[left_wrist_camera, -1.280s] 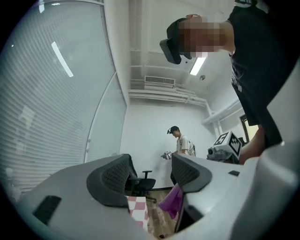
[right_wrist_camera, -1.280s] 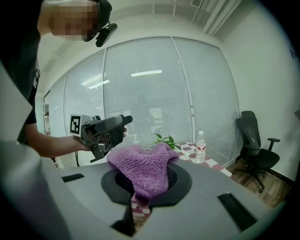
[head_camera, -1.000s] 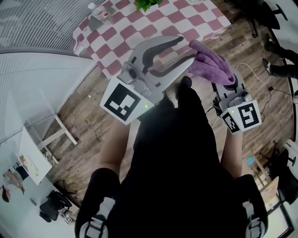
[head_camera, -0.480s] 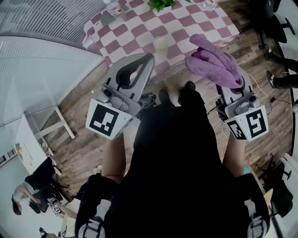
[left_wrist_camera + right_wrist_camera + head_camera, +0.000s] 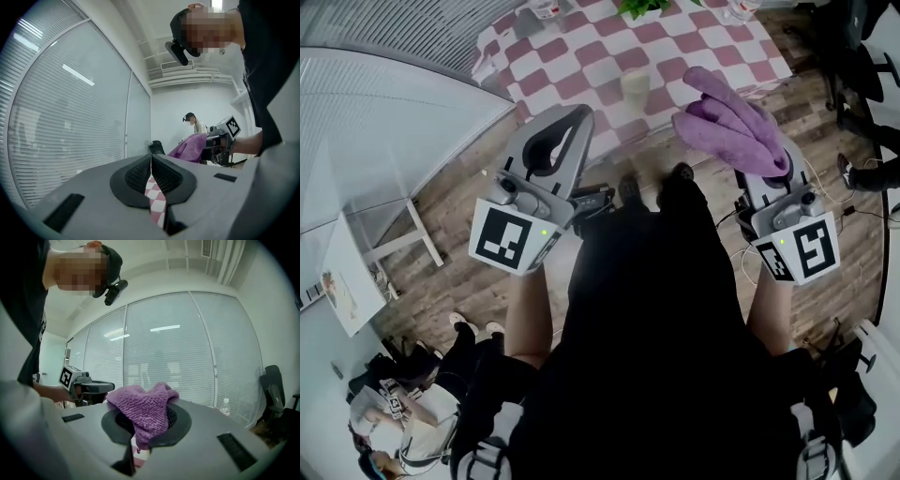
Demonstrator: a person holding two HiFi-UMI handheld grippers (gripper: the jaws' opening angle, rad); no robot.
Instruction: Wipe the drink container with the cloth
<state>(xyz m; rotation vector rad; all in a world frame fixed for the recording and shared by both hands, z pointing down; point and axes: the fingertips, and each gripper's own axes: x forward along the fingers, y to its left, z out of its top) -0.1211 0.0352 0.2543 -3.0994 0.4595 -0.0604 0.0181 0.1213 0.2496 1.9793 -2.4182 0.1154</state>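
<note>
Grips purple cloth (image 5: 729,127) in clamped right gripper (image 5: 142,426), holds left gripper (image 5: 572,115) closed on nothing alongside, short of checked table (image 5: 581,64) bearing pale drink container (image 5: 635,86)

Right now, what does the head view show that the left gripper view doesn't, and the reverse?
Only the head view: the pale cream drink container standing on the red-and-white checked tablecloth. Only the left gripper view: the black head-mounted camera. Both: the fluffy purple cloth, a strip of that tablecloth, and the grey left tongs, shut with nothing between them.
</note>
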